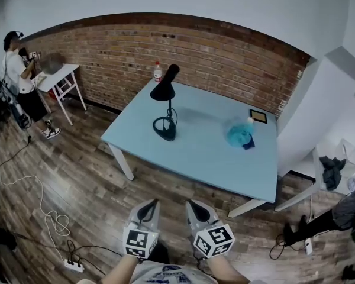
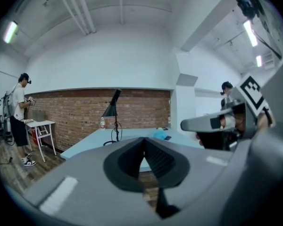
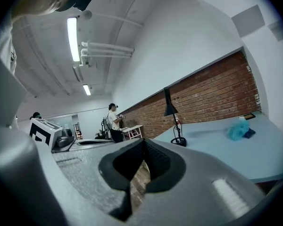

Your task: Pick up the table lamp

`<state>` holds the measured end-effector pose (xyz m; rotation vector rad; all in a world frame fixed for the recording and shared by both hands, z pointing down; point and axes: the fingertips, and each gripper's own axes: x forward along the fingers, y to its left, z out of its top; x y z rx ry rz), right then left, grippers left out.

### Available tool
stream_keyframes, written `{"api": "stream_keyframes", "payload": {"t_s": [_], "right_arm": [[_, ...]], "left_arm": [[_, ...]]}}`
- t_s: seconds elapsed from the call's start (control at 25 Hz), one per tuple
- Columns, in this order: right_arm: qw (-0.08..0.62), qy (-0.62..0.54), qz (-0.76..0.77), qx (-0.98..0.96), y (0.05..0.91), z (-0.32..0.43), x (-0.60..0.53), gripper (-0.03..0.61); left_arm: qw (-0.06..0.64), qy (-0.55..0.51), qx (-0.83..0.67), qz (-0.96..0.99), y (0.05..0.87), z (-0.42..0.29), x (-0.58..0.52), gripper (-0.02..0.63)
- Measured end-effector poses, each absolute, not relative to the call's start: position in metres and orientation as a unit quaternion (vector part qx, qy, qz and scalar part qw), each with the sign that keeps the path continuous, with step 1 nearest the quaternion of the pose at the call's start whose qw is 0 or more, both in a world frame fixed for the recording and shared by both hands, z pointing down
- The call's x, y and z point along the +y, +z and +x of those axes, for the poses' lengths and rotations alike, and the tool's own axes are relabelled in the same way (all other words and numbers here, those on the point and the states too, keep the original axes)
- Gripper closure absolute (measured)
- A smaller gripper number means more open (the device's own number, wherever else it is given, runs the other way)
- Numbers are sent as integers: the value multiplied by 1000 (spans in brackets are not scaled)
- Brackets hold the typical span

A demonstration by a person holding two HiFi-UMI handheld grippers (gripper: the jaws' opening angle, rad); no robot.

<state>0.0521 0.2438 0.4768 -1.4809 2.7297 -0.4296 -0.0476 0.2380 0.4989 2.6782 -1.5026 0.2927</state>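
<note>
The black table lamp (image 1: 165, 108) stands upright on the light blue table (image 1: 195, 152), its round base toward the table's left half and its cone shade tipped at the top. In the left gripper view the lamp (image 2: 114, 114) is far ahead, and in the right gripper view the lamp (image 3: 172, 114) is just as distant. My left gripper (image 1: 152, 203) and right gripper (image 1: 192, 205) hover side by side over the wooden floor, well short of the table's near edge. Both are shut and empty; the left gripper (image 2: 145, 139) and the right gripper (image 3: 144, 141) show their pads meeting at the tips.
On the table are a blue crumpled object (image 1: 239, 135), a small dark frame (image 1: 258, 116) and a bottle (image 1: 158, 71) by the brick wall. A person stands at a white side table (image 1: 59, 78) far left. Cables and a power strip (image 1: 74, 265) lie on the floor; another white table (image 1: 334, 176) is at right.
</note>
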Motion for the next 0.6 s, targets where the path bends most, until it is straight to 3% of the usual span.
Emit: {"api": "stream_keyframes", "payload": {"t_s": [0.6], "right_arm": [[2,-124,-495,860,461,-50,59,580]], "left_arm": [[28,96,-465,880,492,-154,52,621]]}}
